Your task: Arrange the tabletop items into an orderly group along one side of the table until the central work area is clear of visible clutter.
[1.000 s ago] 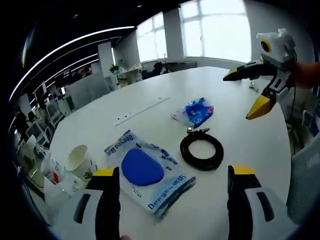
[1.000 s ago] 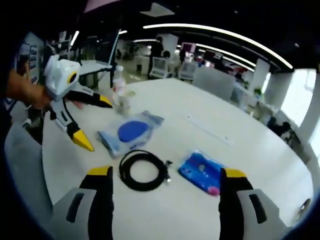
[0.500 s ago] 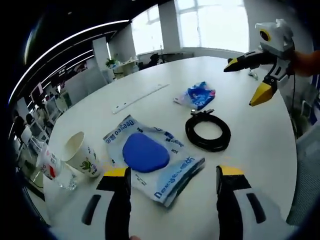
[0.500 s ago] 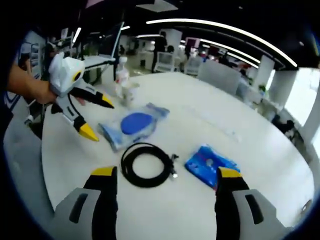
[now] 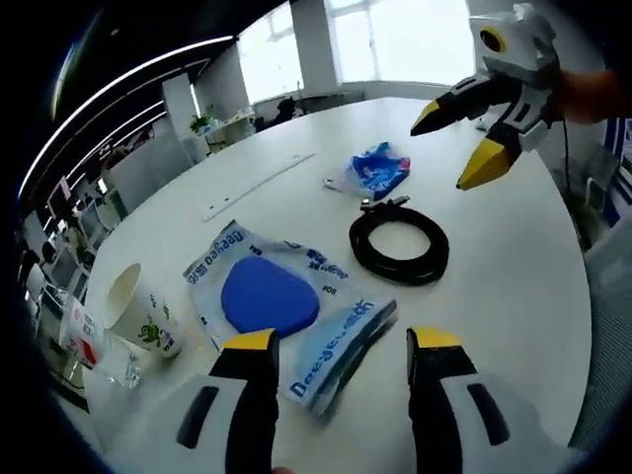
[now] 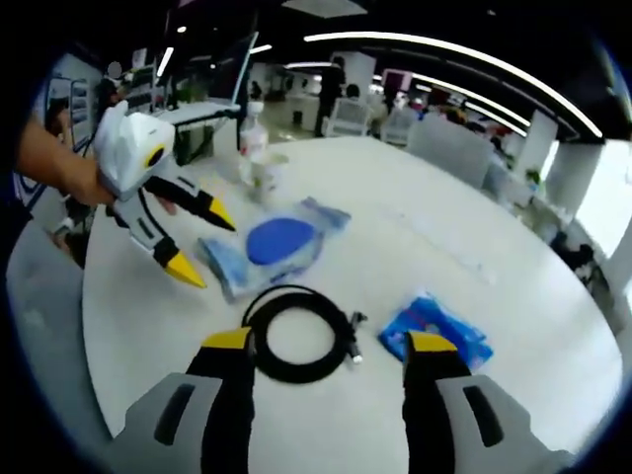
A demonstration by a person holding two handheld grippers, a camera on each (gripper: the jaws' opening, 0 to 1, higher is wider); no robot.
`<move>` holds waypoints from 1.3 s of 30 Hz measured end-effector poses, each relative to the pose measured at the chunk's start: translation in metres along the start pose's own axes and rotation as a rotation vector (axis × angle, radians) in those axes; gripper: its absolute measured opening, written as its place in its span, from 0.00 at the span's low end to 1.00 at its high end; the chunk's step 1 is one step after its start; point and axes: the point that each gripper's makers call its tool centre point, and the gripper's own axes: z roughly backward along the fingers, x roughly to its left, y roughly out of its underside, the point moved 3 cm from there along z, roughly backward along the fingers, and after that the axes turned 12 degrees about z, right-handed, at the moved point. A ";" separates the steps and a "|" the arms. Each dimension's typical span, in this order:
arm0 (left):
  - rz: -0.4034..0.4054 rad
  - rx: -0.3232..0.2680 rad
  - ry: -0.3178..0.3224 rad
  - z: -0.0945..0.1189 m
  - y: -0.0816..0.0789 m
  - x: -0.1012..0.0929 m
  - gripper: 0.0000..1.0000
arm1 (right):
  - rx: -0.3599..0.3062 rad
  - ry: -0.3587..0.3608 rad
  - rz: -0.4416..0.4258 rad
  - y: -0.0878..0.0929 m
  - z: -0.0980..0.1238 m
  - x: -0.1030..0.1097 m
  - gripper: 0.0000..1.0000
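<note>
The round white surface [image 5: 513,286] carries everything loosely about its middle. Largest is the clear plastic packet with a blue oval pad inside [image 5: 272,306], lying just ahead of the left claw [image 5: 341,346], whose jaws stand apart and empty above its near edge. Next, the coiled black cable [image 6: 299,334] rests just ahead of the right claw [image 6: 326,346], likewise spread and holding nothing. The small blue patterned pouch [image 6: 437,331] sits beside the coil; a white paper cup [image 5: 138,311] stands near the surface's edge. Slippery film may slide from a shallow pinch, and the coil could unwind if lifted by one loop.
</note>
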 end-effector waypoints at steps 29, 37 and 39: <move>-0.004 0.110 0.076 -0.002 0.027 0.011 0.21 | 0.025 -0.038 -0.054 0.013 -0.019 0.005 0.51; 0.008 0.118 0.083 0.007 0.035 0.012 0.22 | 0.032 -0.043 -0.061 0.018 -0.019 0.009 0.50; 0.001 0.132 0.078 0.010 0.038 0.014 0.23 | 0.032 -0.047 -0.059 0.019 -0.018 0.011 0.50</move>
